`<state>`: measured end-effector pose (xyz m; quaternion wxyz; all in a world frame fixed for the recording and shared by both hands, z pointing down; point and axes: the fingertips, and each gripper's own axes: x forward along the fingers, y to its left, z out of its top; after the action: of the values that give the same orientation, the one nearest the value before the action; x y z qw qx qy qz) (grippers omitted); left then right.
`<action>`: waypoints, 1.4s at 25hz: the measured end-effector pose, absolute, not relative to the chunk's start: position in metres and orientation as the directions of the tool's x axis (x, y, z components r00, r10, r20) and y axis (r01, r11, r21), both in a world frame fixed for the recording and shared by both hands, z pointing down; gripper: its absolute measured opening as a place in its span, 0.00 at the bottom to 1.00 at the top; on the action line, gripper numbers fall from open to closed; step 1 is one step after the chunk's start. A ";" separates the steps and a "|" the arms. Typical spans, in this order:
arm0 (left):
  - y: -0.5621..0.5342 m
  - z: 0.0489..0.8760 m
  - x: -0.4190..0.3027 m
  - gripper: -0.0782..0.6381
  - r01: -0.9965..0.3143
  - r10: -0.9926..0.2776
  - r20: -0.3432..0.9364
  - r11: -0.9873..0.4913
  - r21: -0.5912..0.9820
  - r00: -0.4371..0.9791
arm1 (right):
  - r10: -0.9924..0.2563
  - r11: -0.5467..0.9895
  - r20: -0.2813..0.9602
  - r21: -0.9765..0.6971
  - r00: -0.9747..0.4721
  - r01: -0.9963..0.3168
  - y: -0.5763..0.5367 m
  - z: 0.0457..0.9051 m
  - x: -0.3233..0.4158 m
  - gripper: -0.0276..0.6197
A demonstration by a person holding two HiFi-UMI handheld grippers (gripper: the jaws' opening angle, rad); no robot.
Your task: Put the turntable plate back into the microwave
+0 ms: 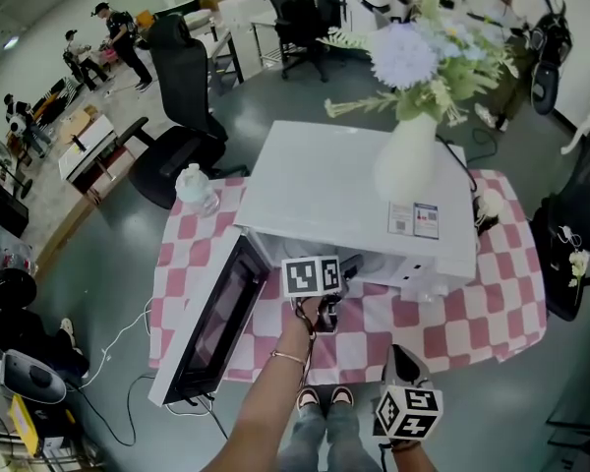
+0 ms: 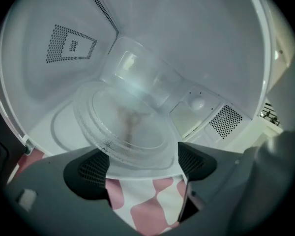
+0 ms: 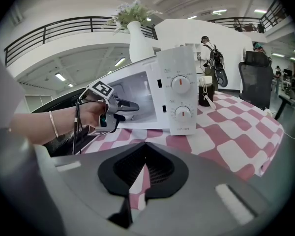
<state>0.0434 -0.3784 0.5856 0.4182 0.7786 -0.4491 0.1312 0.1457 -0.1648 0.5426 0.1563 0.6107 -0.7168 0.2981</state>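
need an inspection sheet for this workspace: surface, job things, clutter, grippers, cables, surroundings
surface: pink-and-white checked tablecloth
job's things: white microwave, door swung open; glass turntable plate lies inside the cavity, near rim at the front edge
clutter: vase of flowers on top of the microwave; clear plastic bottle at the cloth's far left corner
grippers: left gripper at the cavity mouth, jaws apart on either side of the plate's rim, not visibly pressing it; right gripper shut, empty, held back by the cloth's near edge
cables: cable on the floor left of the microwave
surroundings: office chairs; people in the background
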 end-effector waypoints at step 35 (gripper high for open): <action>-0.309 0.519 0.000 0.69 -0.847 -0.679 0.527 -0.294 0.443 0.512 | -0.791 0.152 0.555 -0.225 -0.255 -0.962 -0.172 0.515 0.112 0.06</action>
<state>-0.0003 -0.3094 0.5188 0.3507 0.7955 -0.4794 0.1199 0.1117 -0.1719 0.5152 0.1554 0.5902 -0.7429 0.2750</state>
